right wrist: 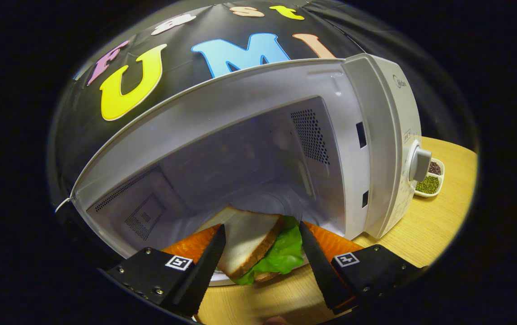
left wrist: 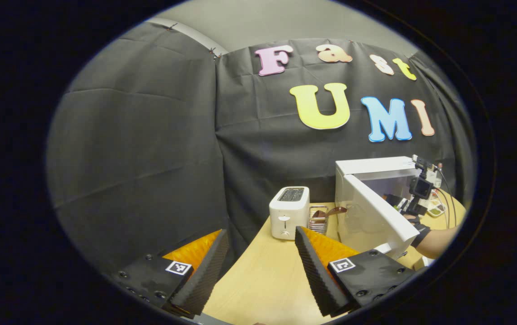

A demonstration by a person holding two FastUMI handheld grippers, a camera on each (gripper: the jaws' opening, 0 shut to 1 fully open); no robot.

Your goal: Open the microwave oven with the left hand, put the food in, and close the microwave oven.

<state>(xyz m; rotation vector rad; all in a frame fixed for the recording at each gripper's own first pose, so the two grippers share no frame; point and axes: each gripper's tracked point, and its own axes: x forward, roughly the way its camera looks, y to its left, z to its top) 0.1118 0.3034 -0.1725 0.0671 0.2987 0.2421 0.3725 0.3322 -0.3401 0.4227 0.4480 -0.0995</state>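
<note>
At the bottom of the right gripper view, the right tongs point(right wrist: 260, 257) flank a sandwich point(right wrist: 251, 246) at the open microwave's point(right wrist: 375, 135) mouth; contact unclear. Lower in the left gripper view, the left tongs point(left wrist: 258, 271) gape empty above the table point(left wrist: 263, 280).

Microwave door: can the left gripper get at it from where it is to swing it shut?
Probably yes: the door stands open ahead and to the right of the open left gripper, with only bare table between.
</note>
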